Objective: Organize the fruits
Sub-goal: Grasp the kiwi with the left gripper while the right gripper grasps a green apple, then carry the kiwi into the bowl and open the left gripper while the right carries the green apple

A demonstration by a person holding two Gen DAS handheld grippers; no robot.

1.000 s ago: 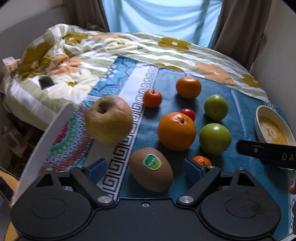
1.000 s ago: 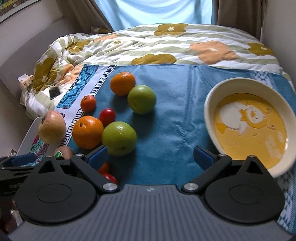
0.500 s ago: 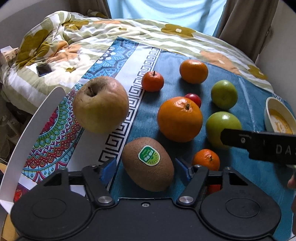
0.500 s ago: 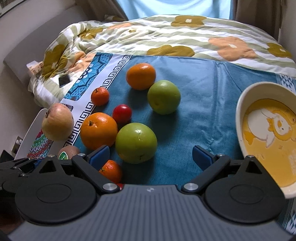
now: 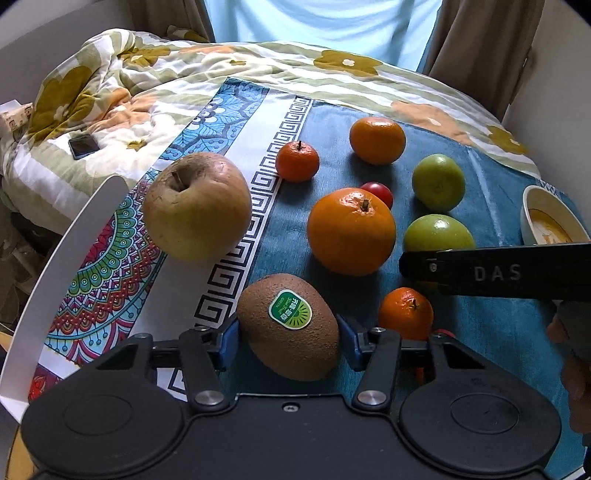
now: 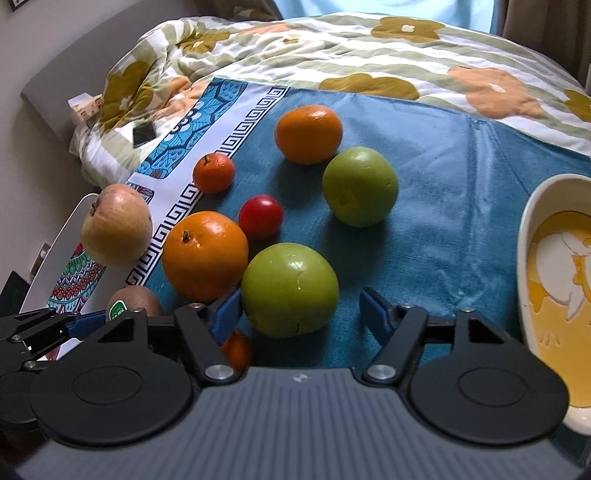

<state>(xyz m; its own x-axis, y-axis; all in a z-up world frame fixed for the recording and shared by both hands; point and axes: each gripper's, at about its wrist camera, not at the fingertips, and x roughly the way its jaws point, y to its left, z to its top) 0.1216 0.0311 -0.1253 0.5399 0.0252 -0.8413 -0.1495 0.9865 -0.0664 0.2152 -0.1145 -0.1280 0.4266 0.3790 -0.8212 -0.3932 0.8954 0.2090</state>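
Mostly teal cloth point(image 6: 443, 206) over floral quilt point(image 6: 369, 48), curtained window point(image 5: 325, 22) behind

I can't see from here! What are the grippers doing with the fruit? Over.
Left gripper closing around kiwi. Right gripper closing around near green apple, right pad still clear. Big orange crowds it.

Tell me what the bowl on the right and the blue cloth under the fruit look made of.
Bowl: looks like glazed ceramic, though hard plastic is possible; thick cream rim with a soft sheen, yellow printed cartoon inside. Blue cloth: a soft woven or plush fabric, matte, with creases and a faint nap.
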